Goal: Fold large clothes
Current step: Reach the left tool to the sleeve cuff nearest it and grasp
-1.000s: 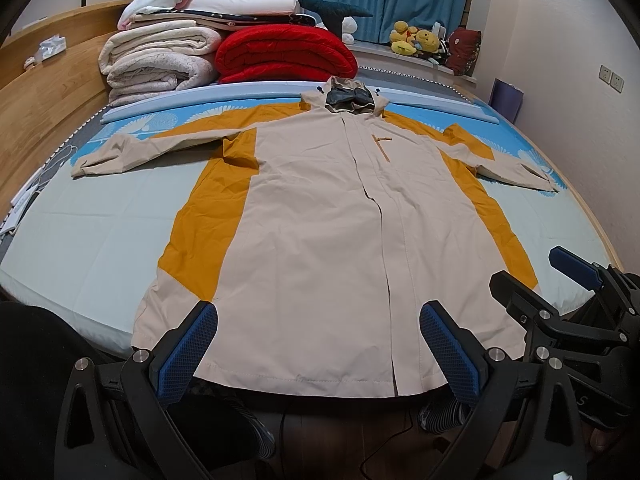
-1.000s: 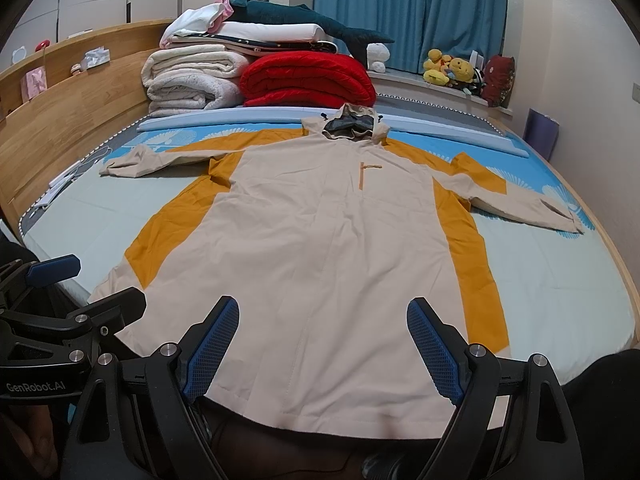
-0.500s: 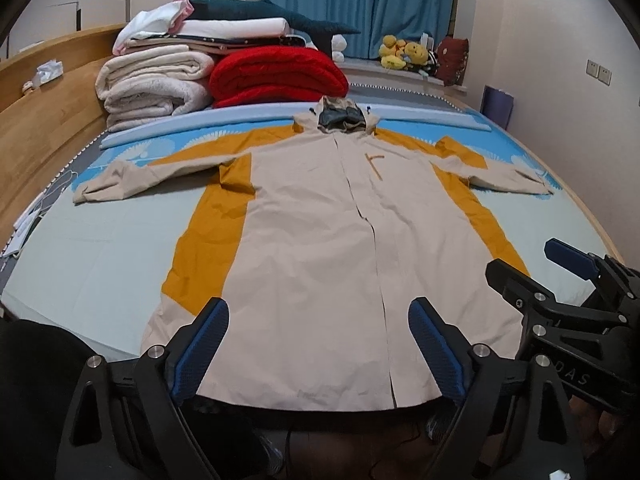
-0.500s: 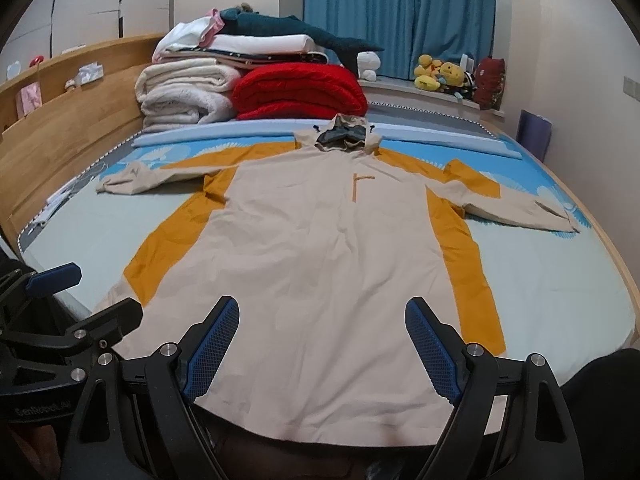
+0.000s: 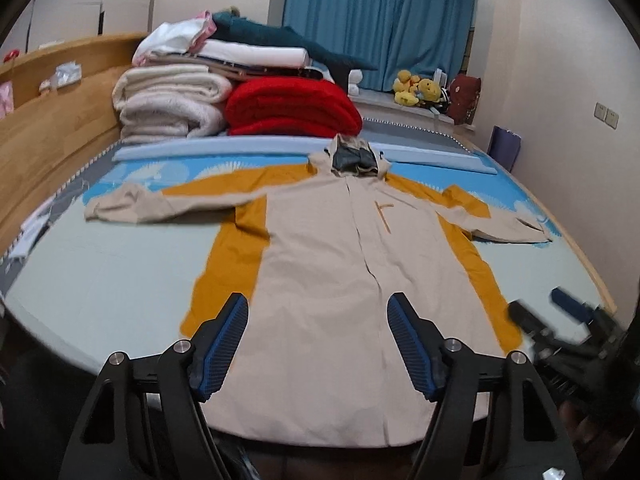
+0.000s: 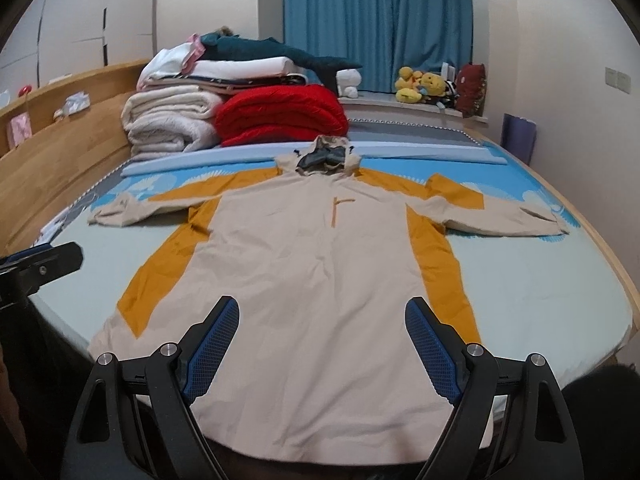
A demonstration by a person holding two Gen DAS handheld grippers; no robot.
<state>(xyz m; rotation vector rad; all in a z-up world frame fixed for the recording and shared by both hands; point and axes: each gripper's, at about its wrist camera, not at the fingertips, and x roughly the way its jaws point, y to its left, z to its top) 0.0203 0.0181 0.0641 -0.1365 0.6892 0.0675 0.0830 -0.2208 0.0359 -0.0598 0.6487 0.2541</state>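
near edge of bed [image 6: 560,300]: open, only the flat jacket [image 6: 312,280] lies there | left and right of jacket: bare sheet — free passage | far edge: blocked — folded blankets [image 6: 172,124] and red quilt [image 6: 280,116] stacked | left edge: wooden headboard [image 6: 60,152] walls it

Left hand-held gripper [image 5: 318,342] jaws just closing partway, empty, right hand-held gripper [image 6: 322,346] agape

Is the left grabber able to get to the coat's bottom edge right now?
Probably yes. The left gripper has just been closing partway with nothing between its pads, and it hangs right above the coat's hem at the near bed edge. Nothing lies on the hem there.
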